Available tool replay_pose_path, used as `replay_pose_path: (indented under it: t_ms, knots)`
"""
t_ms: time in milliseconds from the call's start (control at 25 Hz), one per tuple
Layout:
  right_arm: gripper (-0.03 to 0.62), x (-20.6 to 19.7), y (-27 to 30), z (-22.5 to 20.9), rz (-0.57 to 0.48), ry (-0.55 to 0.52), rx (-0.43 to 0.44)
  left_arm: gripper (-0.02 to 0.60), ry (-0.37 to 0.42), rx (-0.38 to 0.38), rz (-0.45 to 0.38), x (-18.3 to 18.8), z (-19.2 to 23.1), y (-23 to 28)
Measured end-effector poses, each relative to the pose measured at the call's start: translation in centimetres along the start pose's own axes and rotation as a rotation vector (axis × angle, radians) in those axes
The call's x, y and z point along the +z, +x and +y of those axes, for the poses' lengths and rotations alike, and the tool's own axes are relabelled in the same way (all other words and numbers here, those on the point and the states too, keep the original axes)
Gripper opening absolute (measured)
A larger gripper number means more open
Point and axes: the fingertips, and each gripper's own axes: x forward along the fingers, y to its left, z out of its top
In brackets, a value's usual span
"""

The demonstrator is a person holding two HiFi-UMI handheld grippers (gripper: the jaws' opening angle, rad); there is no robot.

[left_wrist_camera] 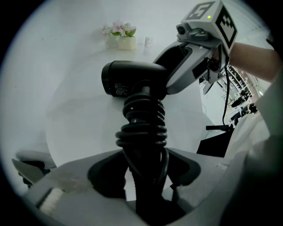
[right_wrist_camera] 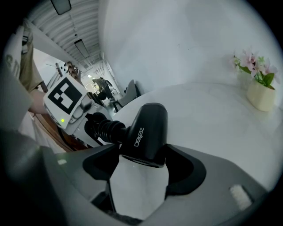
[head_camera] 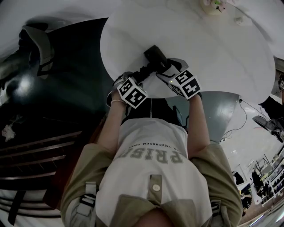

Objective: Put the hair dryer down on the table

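Note:
A black hair dryer [head_camera: 154,56] lies level over the near edge of the round white table [head_camera: 213,48], its handle wrapped in coiled cord [left_wrist_camera: 142,119]. My left gripper [head_camera: 137,76] stands round that handle [left_wrist_camera: 143,176], open, with slivers of white table showing between pads and handle. My right gripper [head_camera: 167,67] is shut on the rear of the barrel [right_wrist_camera: 148,130], whose sides press against both pads [right_wrist_camera: 140,165]. Whether the dryer touches the tabletop cannot be told. Each gripper shows in the other's view: the right [left_wrist_camera: 190,62], the left [right_wrist_camera: 70,103].
A small pot of pink flowers [head_camera: 216,5] and a little white object [head_camera: 239,20] stand at the table's far side. Dark furniture [head_camera: 53,102] fills the left below the table edge. A grey chair back [head_camera: 222,111] sits under the table's near right.

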Motion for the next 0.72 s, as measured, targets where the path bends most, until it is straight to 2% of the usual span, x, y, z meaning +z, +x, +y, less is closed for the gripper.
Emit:
replay_pose_path:
  t_ms: [120, 240, 360, 720]
  knots:
    - [0.33, 0.0, 0.1, 0.0, -0.003, 0.003, -0.01, 0.295, -0.003, 0.01, -0.009, -0.6, 0.4, -0.3]
    - [0.33, 0.1, 0.1, 0.0, -0.002, 0.0, -0.024, 0.327, -0.029, 0.027, -0.052, -0.7, 0.8, -1.2]
    - [0.33, 0.1, 0.1, 0.1, 0.001, -0.001, -0.035, 0.33, -0.064, 0.047, -0.089, -1.0, 1.2, -2.1]
    - [0.33, 0.0, 0.2, 0.0, 0.008, -0.008, -0.058, 0.339, -0.093, 0.046, -0.086, -2.8, 0.9, -2.4]
